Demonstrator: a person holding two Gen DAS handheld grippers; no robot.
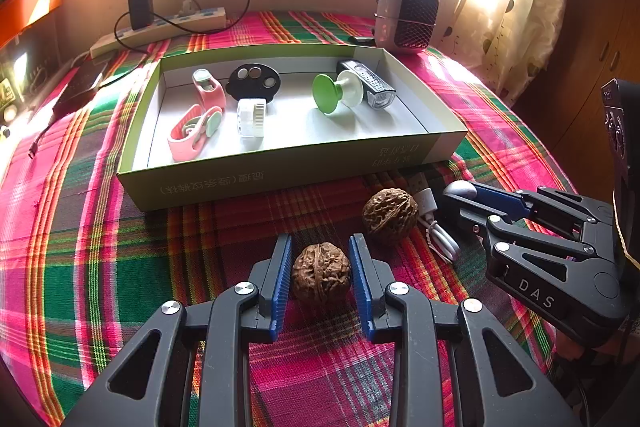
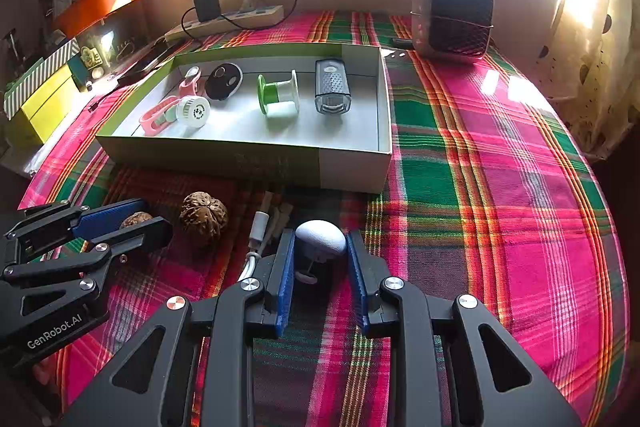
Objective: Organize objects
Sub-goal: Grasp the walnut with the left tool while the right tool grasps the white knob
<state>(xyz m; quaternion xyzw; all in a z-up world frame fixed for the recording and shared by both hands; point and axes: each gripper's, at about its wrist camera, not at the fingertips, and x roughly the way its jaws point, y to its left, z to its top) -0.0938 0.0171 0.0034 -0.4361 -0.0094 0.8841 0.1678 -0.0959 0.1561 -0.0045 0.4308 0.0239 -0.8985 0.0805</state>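
My left gripper [image 1: 321,267] is shut on a brown walnut [image 1: 321,278] that rests on the plaid cloth; it also shows in the right wrist view [image 2: 120,223]. A second walnut [image 1: 390,215] lies just right of it, also seen from the right wrist [image 2: 203,214]. My right gripper [image 2: 320,259] is shut on a small white rounded object [image 2: 320,237]; the gripper shows in the left wrist view [image 1: 460,195]. A white USB cable [image 1: 434,223] lies between the grippers. An open shallow box [image 1: 280,171] behind them holds several small items.
The box holds pink clips [image 1: 192,133], a white cylinder [image 1: 251,117], a black disc [image 1: 253,81], a green spool [image 1: 336,93] and a bike light [image 1: 368,85]. A small heater [image 1: 408,13] and a power strip [image 1: 160,31] stand at the back.
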